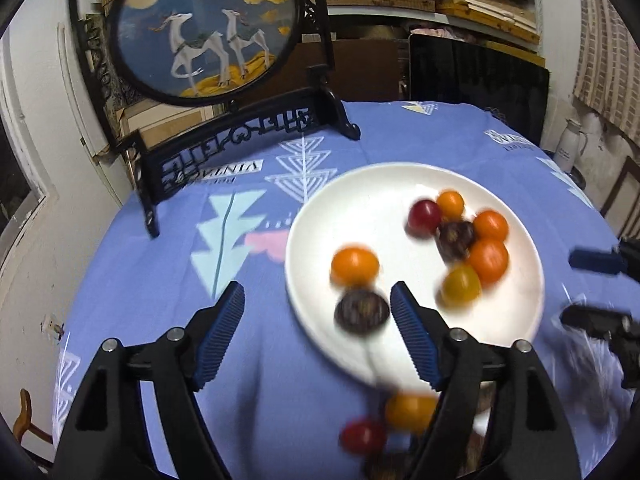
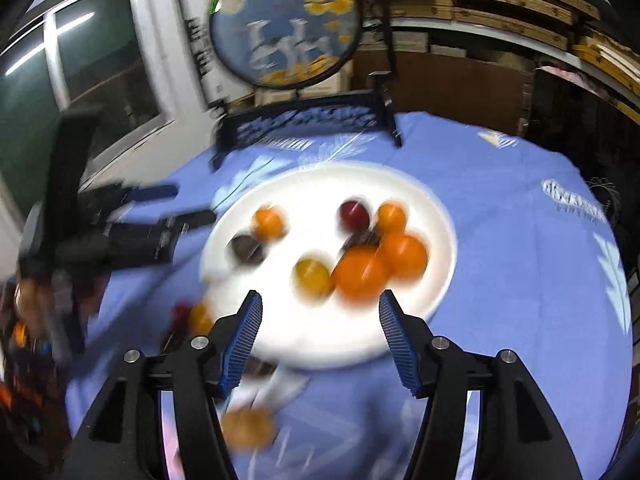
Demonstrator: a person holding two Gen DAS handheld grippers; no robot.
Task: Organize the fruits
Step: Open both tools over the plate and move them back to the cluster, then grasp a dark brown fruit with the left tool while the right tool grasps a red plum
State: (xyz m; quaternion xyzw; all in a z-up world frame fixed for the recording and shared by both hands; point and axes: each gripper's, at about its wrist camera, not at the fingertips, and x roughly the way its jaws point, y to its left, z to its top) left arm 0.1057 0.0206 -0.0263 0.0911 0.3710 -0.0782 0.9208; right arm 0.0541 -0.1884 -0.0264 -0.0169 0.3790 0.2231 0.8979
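Gathering loose fruit calls for care: both the left gripper and right gripper are seen released, empty; strays at the white plate's six o'clock should be grasped gently.

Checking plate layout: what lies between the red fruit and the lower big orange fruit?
A dark purple fruit sits between the red fruit and orange fruit, in the left wrist view.

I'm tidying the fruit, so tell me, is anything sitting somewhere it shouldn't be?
Yes. Most fruit sits on the white plate, but an orange fruit and a red fruit lie off it on the blue tablecloth, near its front edge. Both frames are blurred, so nothing finer can be told.
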